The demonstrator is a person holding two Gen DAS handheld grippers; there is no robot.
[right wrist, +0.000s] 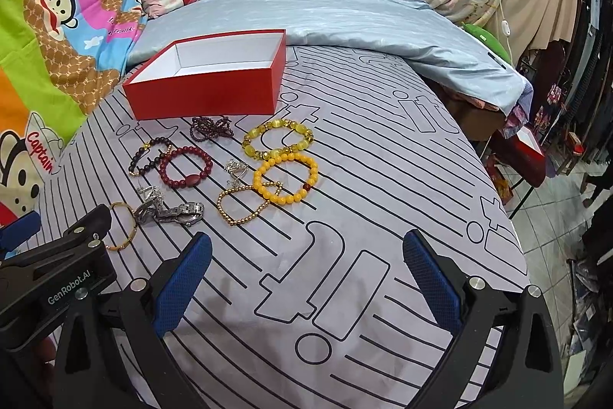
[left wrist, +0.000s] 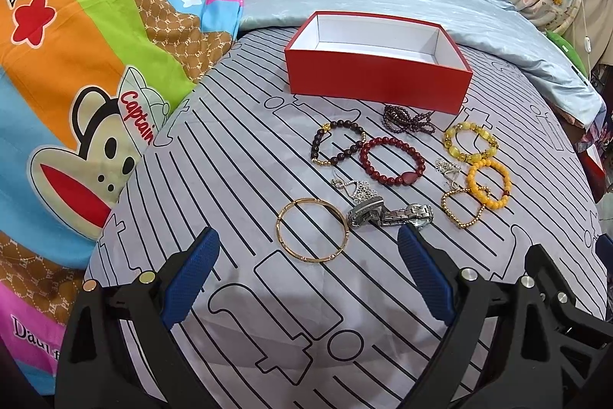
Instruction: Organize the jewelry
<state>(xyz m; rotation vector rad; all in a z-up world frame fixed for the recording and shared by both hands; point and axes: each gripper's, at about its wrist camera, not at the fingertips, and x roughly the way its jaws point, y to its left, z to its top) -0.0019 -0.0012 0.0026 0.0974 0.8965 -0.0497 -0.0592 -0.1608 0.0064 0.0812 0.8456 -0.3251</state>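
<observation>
Both claws (left wrist: pixel 308 255) (right wrist: pixel 306 257) gaping, empty; gold bangle (left wrist: pixel 312 229) just ahead of left one.

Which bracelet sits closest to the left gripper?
The plain gold bangle, a smooth beadless ring just ahead of the open left gripper; the beaded ones lie farther back.

Left wrist view: low over bed, facing red box (left wrist: pixel 377 79) head-on, jewelry near, just ahead. Right wrist view: same height, set further right, box (right wrist: pixel 207 83) off to upper left. Both share box, bracelet cluster, striped sheet; right view catches left tongs (right wrist: pixel 57 248) at its left edge.
</observation>
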